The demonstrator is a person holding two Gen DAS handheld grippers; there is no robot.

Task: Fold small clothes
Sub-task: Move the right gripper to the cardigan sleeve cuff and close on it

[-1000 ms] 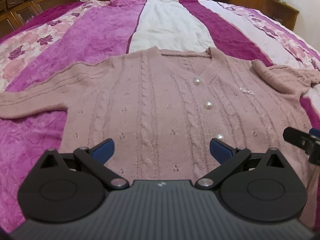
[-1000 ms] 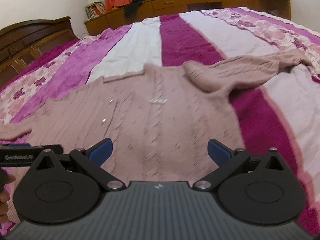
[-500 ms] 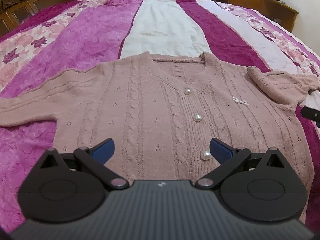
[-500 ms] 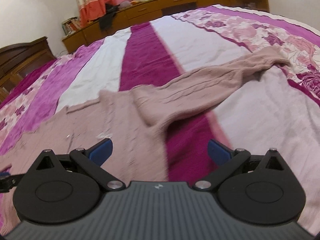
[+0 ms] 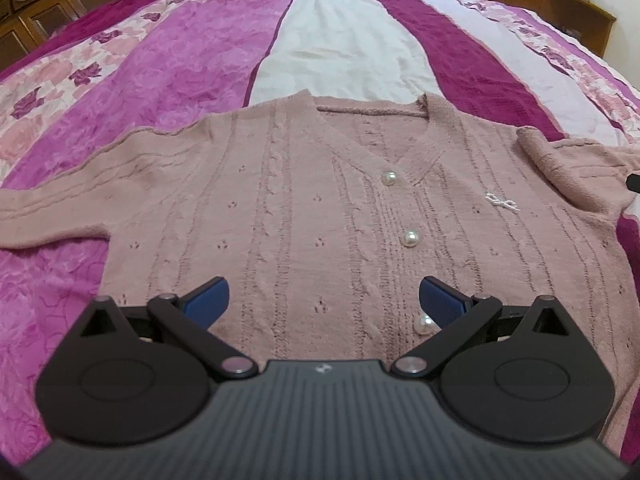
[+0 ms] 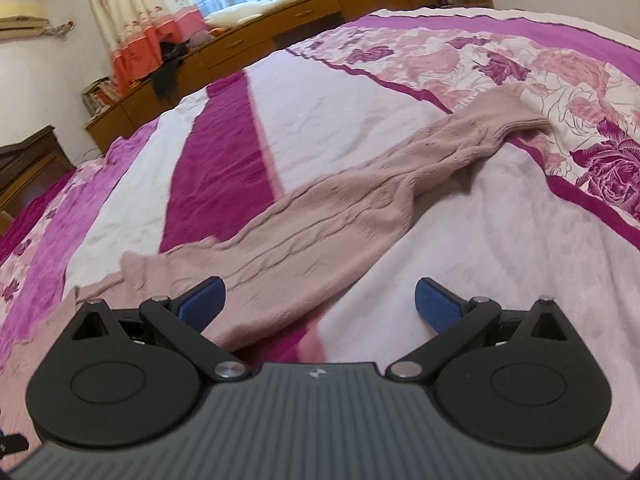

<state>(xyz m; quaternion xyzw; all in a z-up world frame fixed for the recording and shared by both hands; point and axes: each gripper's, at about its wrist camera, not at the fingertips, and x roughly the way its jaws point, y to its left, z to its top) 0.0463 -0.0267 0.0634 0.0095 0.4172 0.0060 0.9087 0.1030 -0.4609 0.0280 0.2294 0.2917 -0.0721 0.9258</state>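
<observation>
**A:** You've got the pink cardigan (image 5: 304,216) spread face-up across the striped bedspread (image 5: 344,44), buttons fastened, collar at twelve o'clock. Nothing looks folded yet, by my reading.

**B:** Agreed. Your left gripper (image 5: 323,298) hangs over the hem with jaws spread wide and nothing between them. One sleeve runs flat out toward nine o'clock.

**A:** And your right gripper (image 6: 320,298), just as wide and bare, looks along the other sleeve (image 6: 360,204), which trails toward one o'clock, its cuff (image 6: 516,114) rumpled on the floral band.

**B:** So the layout's done; both sleeves and the body fold remain, I'd say.
</observation>
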